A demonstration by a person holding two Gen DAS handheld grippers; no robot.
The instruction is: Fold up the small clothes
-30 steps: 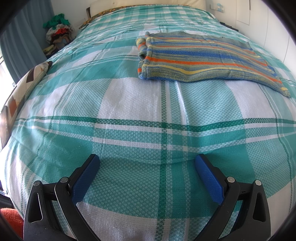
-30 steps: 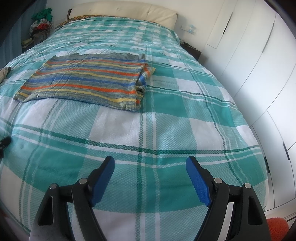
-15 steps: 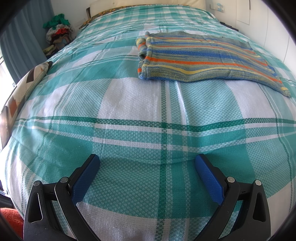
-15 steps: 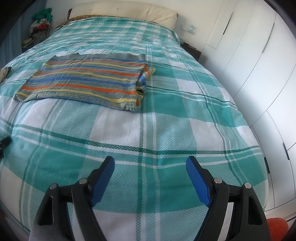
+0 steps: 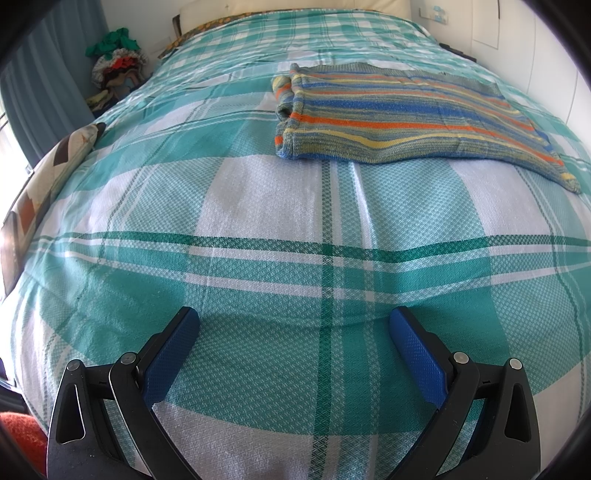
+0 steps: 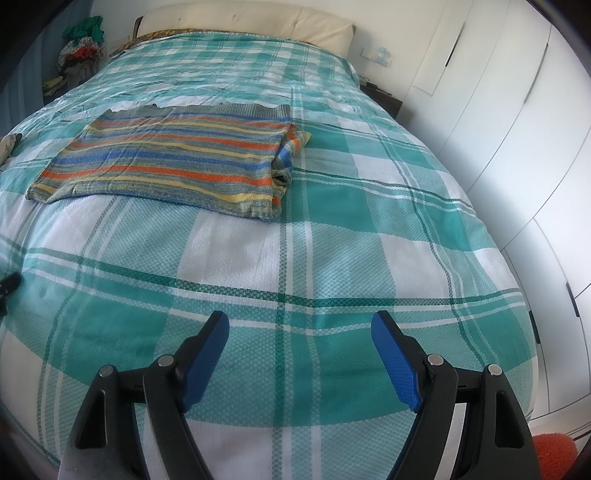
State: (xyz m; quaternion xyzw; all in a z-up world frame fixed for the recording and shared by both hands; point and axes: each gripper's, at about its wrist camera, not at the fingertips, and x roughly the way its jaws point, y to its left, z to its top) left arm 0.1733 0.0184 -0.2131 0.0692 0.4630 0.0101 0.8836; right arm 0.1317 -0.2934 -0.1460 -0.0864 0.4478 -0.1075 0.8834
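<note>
Bedroom, daylit, with a bed (image 5: 258, 206) filling both views under a teal-and-white checked cover.

Striped knit top (image 5: 402, 118) (image 6: 177, 162) lying flat on the middle of that cover, bands of blue, orange, yellow and grey-green. Already folded along one side: doubled edge to the left in the left wrist view, to the right in the right wrist view, a bit of sleeve poking out from under the fold. Well apart from both grippers, further up the bed.

Left gripper (image 5: 293, 332) above bare cover near the foot of the bed, jaws spread wide, nothing between the blue pads (image 5: 170, 358), nothing touched. Right gripper (image 6: 300, 334) likewise spread and empty above bare cover, blue pads (image 6: 397, 369) clear of the cloth.

Beyond the top: pale padded headboard (image 6: 243, 20) at the far end. White wardrobe doors (image 6: 517, 122) along one side of the bed, dark slim handles. On the other side a blue-grey curtain (image 5: 33, 110), a heap of green and red cloth (image 5: 116, 55) in the corner, and a patterned cushion (image 5: 44, 173) on the cover's edge. Something orange and fuzzy (image 6: 554, 454) at the lower corner of each view, too cropped to identify.
</note>
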